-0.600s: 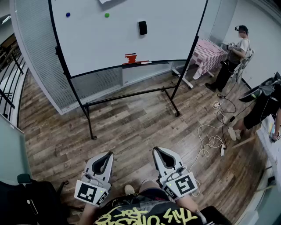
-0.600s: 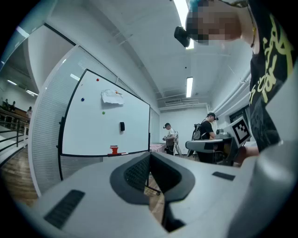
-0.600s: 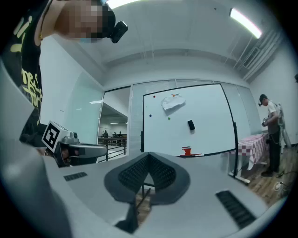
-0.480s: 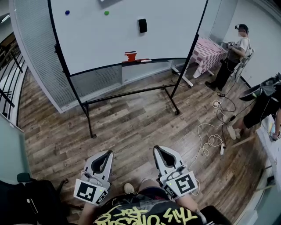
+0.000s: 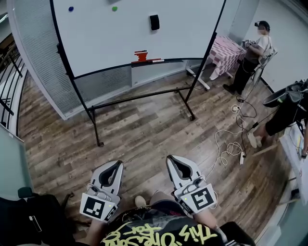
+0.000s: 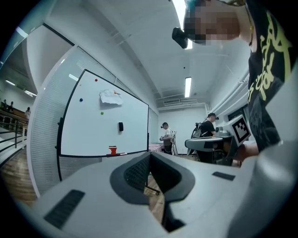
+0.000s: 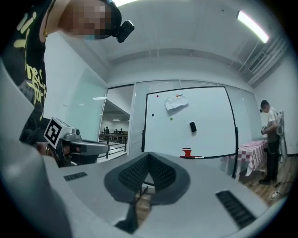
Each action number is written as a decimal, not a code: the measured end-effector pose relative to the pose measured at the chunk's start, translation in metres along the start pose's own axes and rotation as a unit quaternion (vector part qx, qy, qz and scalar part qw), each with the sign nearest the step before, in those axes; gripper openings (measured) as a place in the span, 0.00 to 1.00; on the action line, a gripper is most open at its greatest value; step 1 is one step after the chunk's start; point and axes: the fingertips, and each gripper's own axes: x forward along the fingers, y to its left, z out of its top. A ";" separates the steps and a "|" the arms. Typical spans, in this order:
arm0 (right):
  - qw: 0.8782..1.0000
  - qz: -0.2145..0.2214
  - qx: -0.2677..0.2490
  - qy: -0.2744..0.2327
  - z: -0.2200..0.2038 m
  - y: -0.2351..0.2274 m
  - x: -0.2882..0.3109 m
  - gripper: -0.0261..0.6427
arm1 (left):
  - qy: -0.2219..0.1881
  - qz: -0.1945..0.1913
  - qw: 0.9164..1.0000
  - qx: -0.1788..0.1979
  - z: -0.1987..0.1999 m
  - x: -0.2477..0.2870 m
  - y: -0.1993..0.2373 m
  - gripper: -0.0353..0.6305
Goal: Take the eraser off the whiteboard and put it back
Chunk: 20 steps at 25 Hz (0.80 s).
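Observation:
A black eraser clings to the whiteboard on a wheeled stand across the room; it also shows as a small dark block, the eraser, in the left gripper view and as the eraser in the right gripper view. Both grippers are held low near the person's body, far from the board. My left gripper is shut with nothing in it, its tips meeting in its own view. My right gripper is shut and empty too.
A red object and a marker sit on the board's tray. Coloured magnets and a paper are on the board. White cables lie on the wood floor at right. A person stands by a checked table; another stands at the right edge.
The board and floor have slid slightly up and left in the head view as the person steps closer. Both grippers stay shut and low.

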 end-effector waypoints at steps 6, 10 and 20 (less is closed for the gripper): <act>0.999 -0.023 0.002 0.023 -0.008 -0.001 -0.011 0.05 | 0.001 -0.017 1.000 -0.004 -0.001 0.001 -0.007 0.06; 0.999 -0.031 0.009 0.042 -0.015 -0.006 -0.016 0.05 | -0.001 -0.022 1.000 -0.005 0.000 0.005 -0.008 0.06; 0.999 -0.017 0.033 0.019 -0.018 -0.020 0.011 0.05 | 0.007 -0.004 1.000 0.000 -0.003 0.024 0.012 0.06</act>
